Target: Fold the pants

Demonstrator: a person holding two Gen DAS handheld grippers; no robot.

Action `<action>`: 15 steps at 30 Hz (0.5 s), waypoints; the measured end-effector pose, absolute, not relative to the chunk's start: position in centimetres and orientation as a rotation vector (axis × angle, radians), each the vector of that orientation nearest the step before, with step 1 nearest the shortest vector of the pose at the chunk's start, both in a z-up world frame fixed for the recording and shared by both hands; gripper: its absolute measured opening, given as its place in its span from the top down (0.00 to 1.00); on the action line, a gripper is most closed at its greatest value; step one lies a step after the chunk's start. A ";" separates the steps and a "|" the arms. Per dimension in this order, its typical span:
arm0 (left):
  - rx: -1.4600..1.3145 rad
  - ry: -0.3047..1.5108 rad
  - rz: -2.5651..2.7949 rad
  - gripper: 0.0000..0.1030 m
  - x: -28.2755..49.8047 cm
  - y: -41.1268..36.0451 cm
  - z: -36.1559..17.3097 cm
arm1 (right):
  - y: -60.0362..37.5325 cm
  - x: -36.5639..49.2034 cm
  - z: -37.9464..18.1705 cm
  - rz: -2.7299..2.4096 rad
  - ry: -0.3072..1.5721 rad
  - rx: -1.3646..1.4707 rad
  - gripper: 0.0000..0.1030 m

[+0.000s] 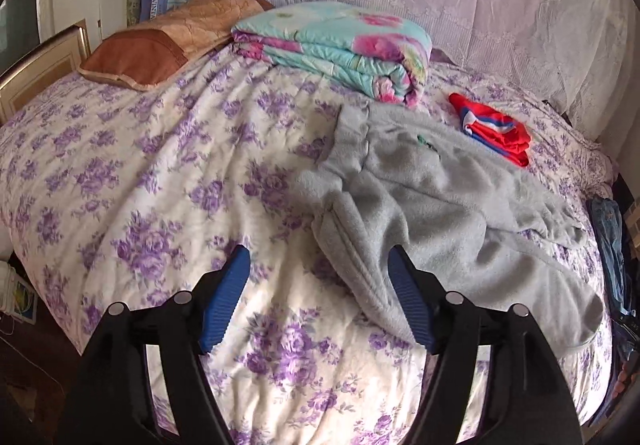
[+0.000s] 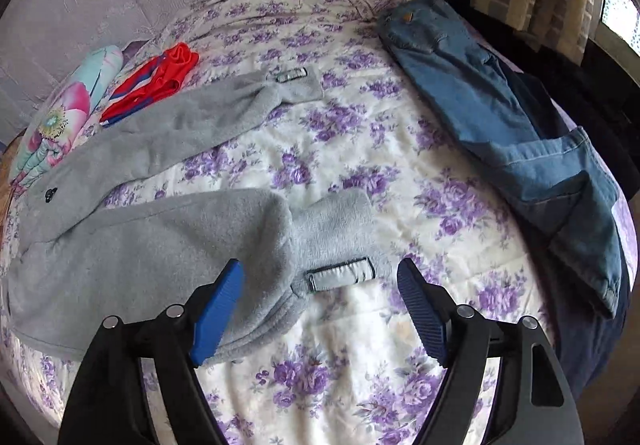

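Grey fleece pants (image 1: pixel 432 189) lie spread on the purple-flowered bed cover (image 1: pixel 160 173). In the right wrist view the pants (image 2: pixel 160 245) show both legs apart, with the near leg cuff and its white label (image 2: pixel 340 275) between my fingers. My left gripper (image 1: pixel 320 259) is open above the waist end, its right finger over the grey cloth. My right gripper (image 2: pixel 320 271) is open just above the near leg cuff. Neither holds anything.
A folded floral quilt (image 1: pixel 340 45) and a brown pillow (image 1: pixel 160 45) lie at the head of the bed. A folded red garment (image 1: pixel 496 129) sits beyond the pants. Blue jeans (image 2: pixel 512 117) lie along the bed's right edge.
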State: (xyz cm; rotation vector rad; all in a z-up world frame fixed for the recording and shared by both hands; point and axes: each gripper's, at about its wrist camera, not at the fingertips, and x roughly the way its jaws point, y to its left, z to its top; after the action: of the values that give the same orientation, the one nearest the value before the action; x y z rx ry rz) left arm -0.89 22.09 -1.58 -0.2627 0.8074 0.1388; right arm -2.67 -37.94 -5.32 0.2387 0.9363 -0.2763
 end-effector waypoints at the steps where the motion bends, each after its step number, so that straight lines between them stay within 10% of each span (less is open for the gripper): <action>1: -0.256 0.800 0.126 0.33 0.2 22.2 -0.6 | -38.1 -1.8 -4.5 -0.237 0.928 0.247 0.19; 9: -0.137 0.962 -0.073 0.35 16.4 18.5 -0.9 | -38.1 13.3 -6.0 -0.006 1.071 0.429 0.19; 15: -0.093 1.164 -0.015 0.86 24.6 18.1 -7.6 | -40.1 20.8 -10.2 -0.071 1.163 0.519 0.19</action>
State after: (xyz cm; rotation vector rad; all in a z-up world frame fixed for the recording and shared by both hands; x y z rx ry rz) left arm 24.59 18.13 -7.63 -0.0929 1.1636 -0.0151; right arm 20.83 -40.08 -10.22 0.5189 1.1630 -0.0706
